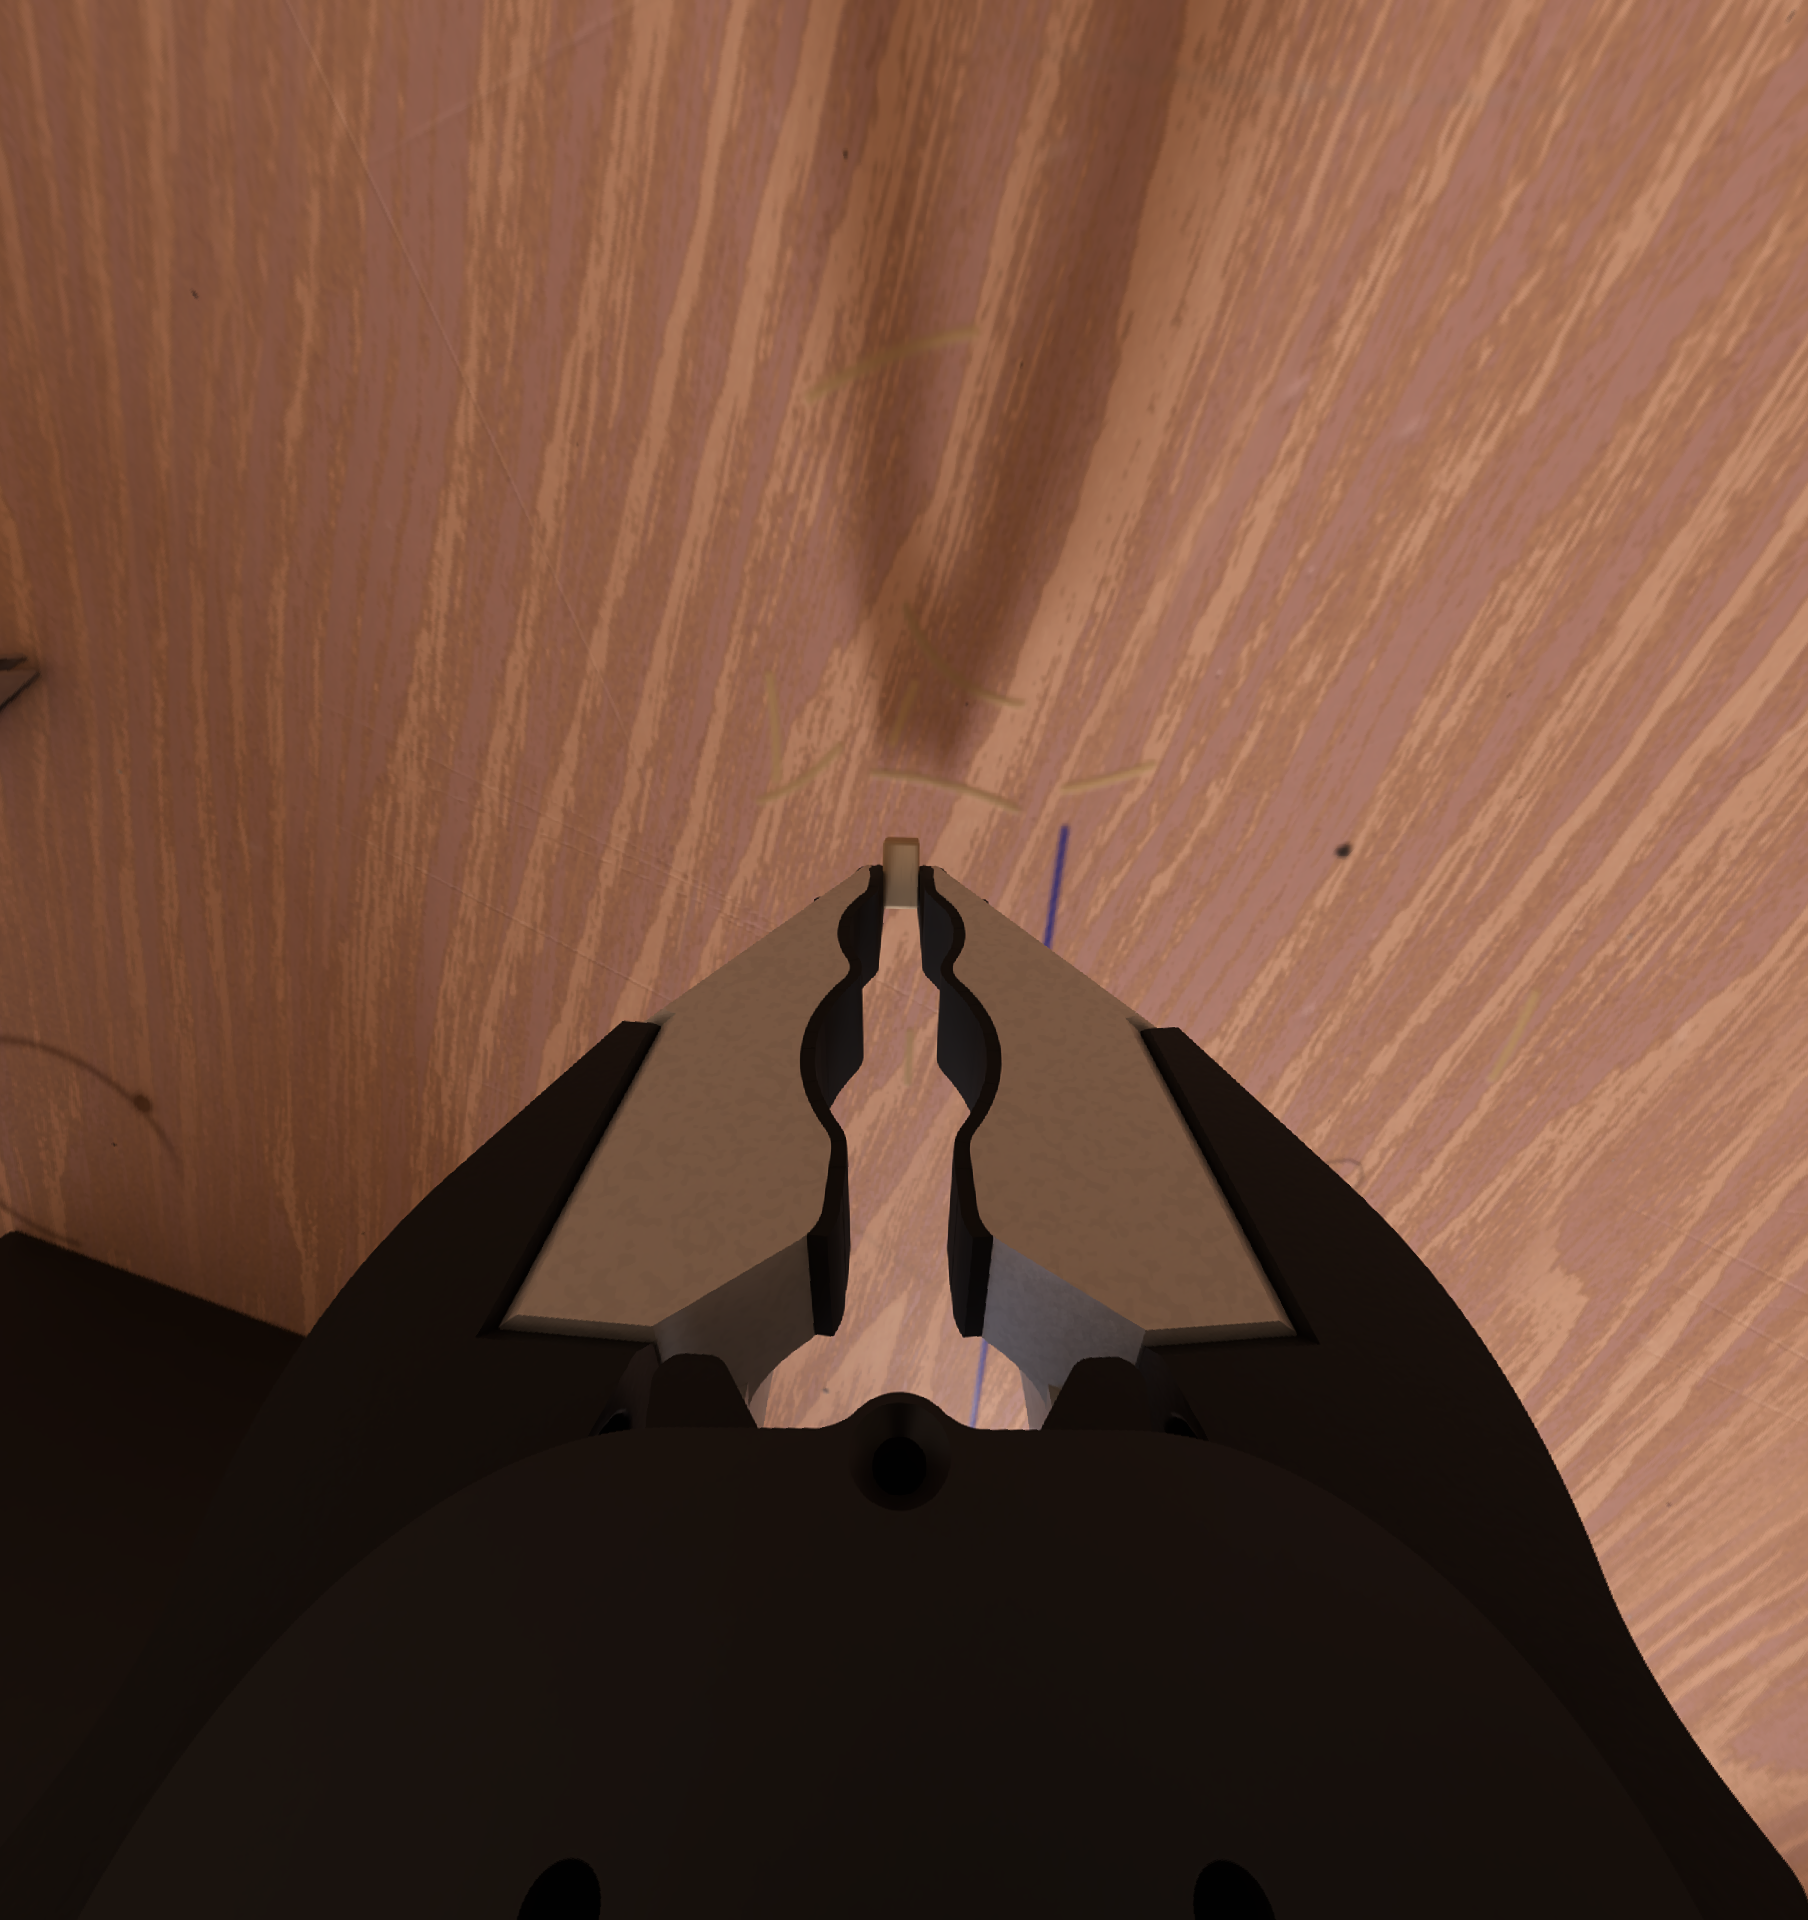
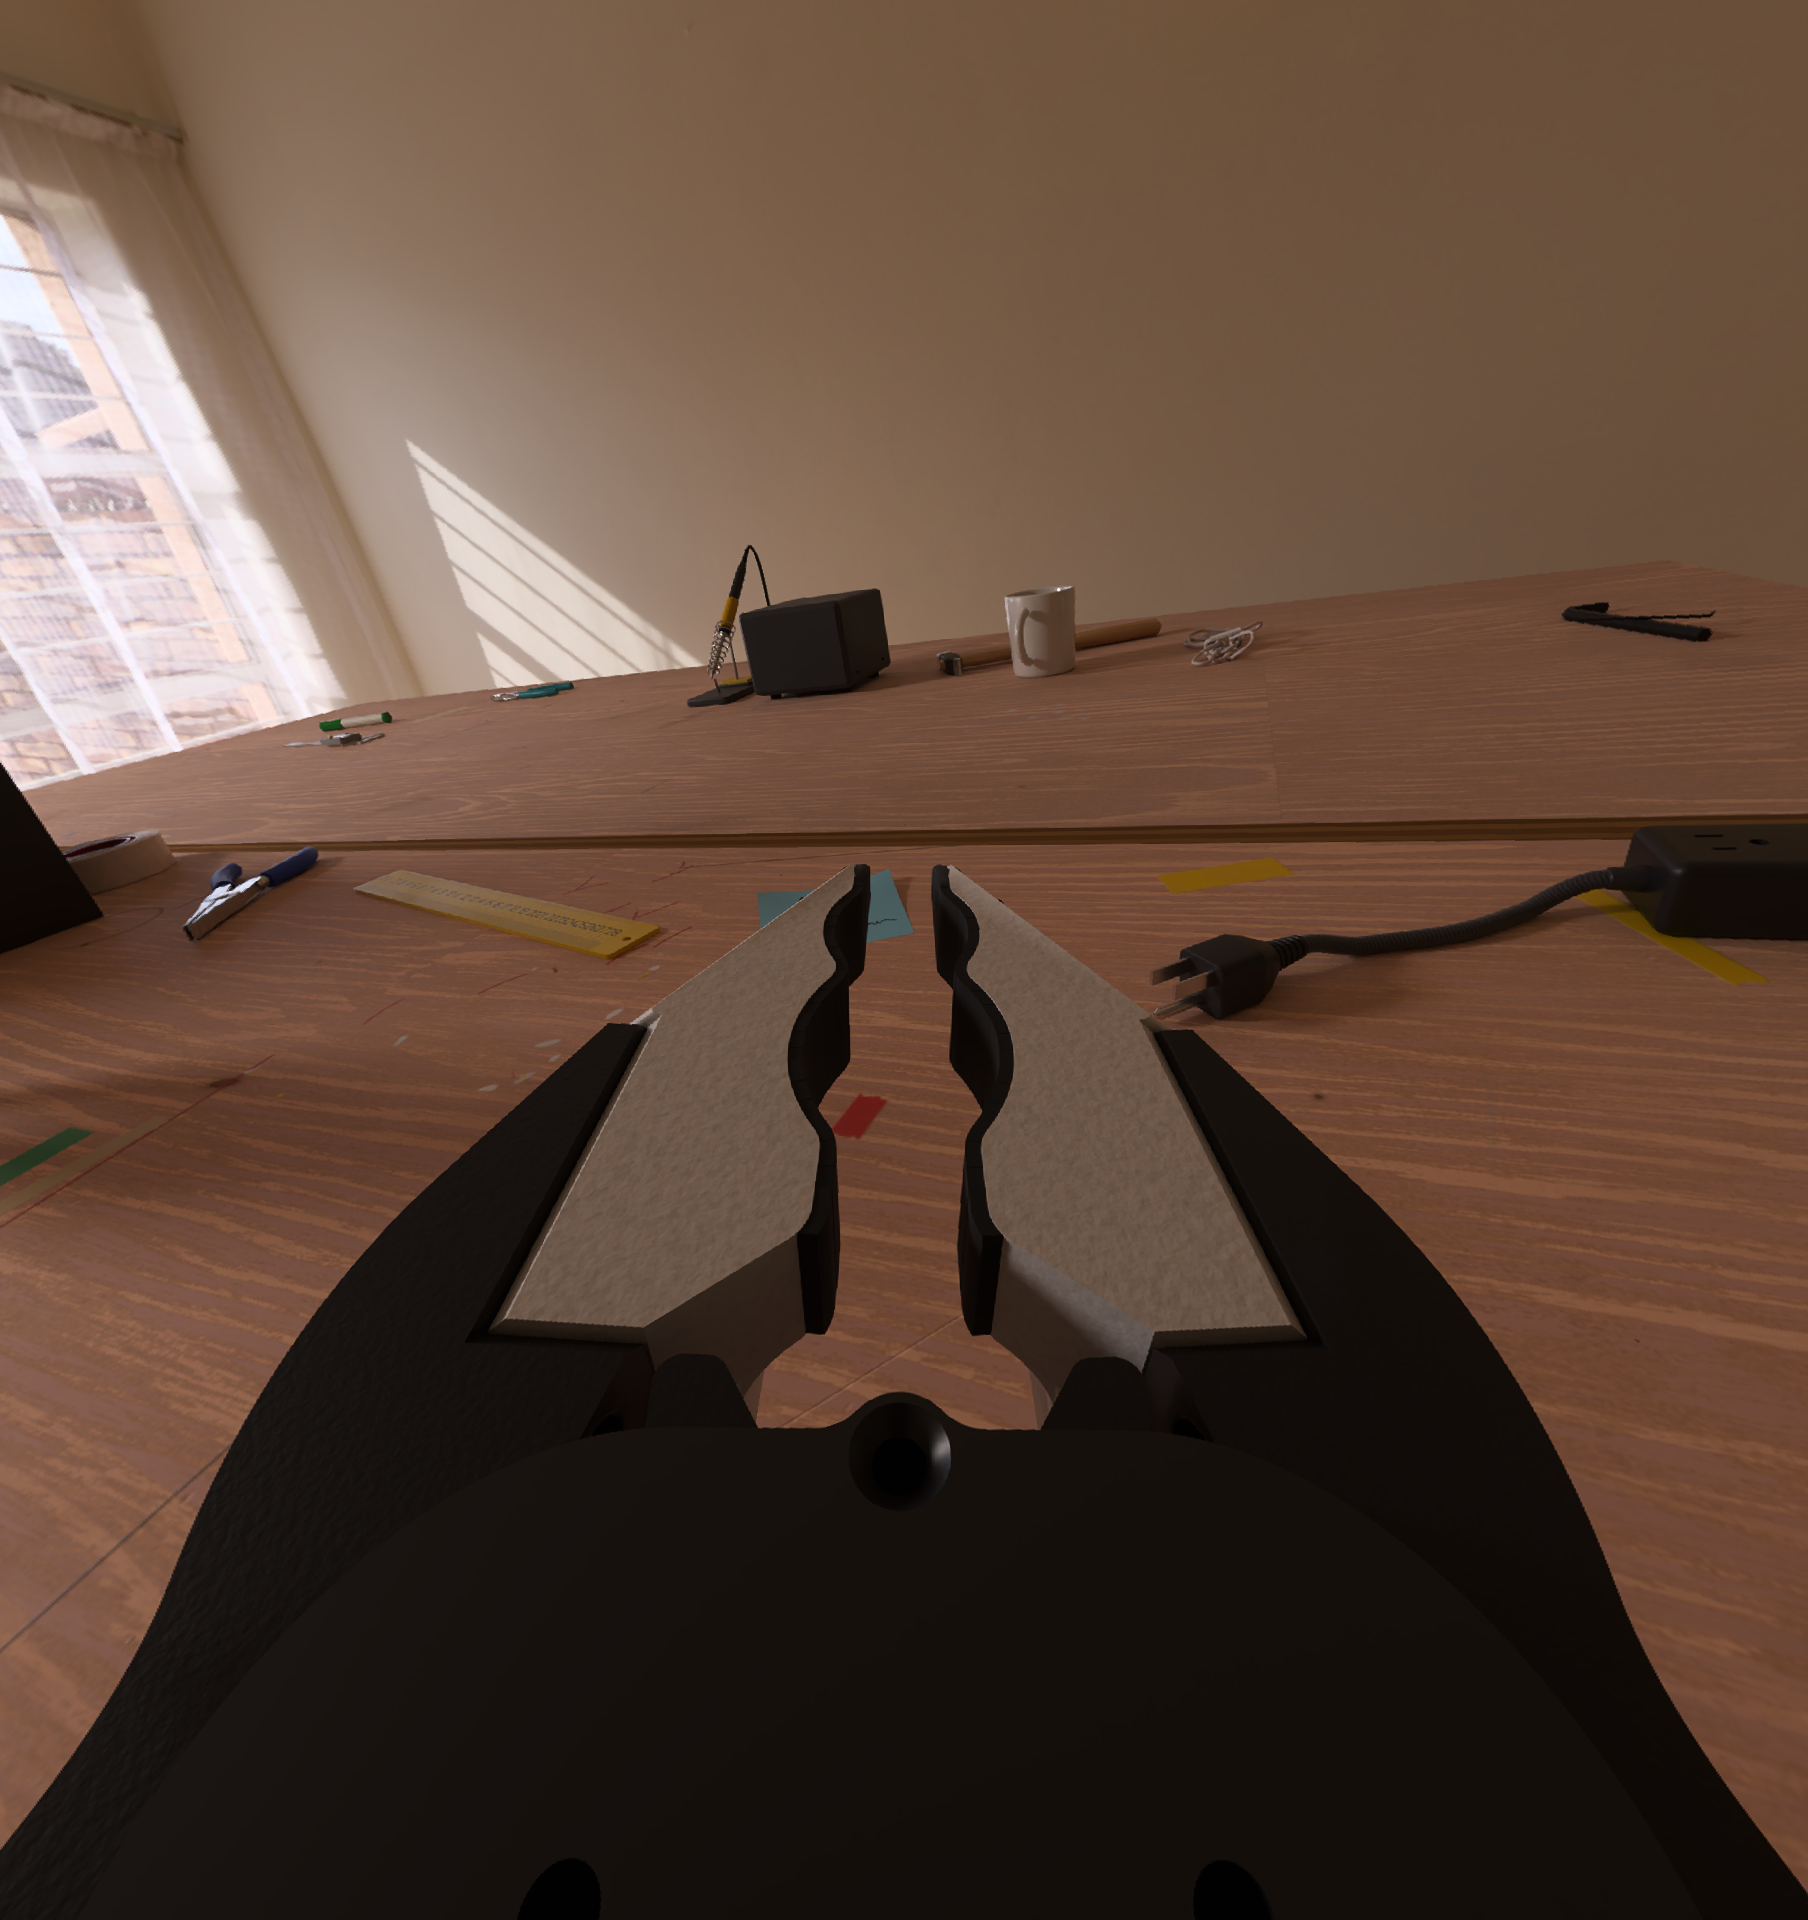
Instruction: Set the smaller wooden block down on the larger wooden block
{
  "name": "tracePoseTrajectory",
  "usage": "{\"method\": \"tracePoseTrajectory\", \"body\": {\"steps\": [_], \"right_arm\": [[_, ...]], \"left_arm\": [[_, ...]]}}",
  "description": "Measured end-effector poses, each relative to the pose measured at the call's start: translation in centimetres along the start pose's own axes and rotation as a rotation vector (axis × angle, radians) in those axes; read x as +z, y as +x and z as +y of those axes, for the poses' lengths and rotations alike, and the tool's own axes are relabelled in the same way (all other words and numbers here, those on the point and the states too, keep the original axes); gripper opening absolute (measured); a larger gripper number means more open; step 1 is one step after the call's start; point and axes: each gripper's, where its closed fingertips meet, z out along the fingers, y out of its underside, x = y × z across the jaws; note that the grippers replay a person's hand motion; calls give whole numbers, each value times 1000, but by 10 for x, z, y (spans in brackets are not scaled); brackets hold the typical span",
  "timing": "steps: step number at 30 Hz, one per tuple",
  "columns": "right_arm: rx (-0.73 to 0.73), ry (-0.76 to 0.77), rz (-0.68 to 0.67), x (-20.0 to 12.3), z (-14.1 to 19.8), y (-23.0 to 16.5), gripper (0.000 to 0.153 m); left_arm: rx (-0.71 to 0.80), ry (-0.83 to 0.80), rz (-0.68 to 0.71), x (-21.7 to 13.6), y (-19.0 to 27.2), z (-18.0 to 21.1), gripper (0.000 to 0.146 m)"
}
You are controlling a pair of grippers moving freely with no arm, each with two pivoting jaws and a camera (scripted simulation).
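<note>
**Small block pinched at the left fingertips**

Left wrist view: the left gripper (image 1: pixel 900 883) is pinching the smaller wooden block (image 1: pixel 900 871) between its narrow jaws, above the wooden table (image 1: pixel 360 520).

Right wrist view: the right gripper (image 2: pixel 900 883) is hanging with jaws narrowly apart, holding nothing. A yellow ruler (image 2: pixel 505 914) is lying far left, a black plug (image 2: pixel 1222 971) right. The larger block is possibly outside both views.

black box (image 1: pixel 69 1351) lower left, tabletop (image 1: pixel 1399 520) open ahead

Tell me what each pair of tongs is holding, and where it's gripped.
Left tongs pinch a small pale wooden block at their tips, by its opposite sides. Right tongs hold nothing.
</note>
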Motion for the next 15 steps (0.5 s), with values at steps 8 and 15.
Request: {"method": "tracePoseTrajectory", "body": {"steps": [8, 15], "right_arm": [[5, 0, -3, 0, 0, 0, 12], [10, 4, -4, 0, -1, 1, 12]], "left_arm": [[-5, 5, 29, 1, 3, 1, 6], [0, 15, 33, 2, 4, -6, 6]]}}
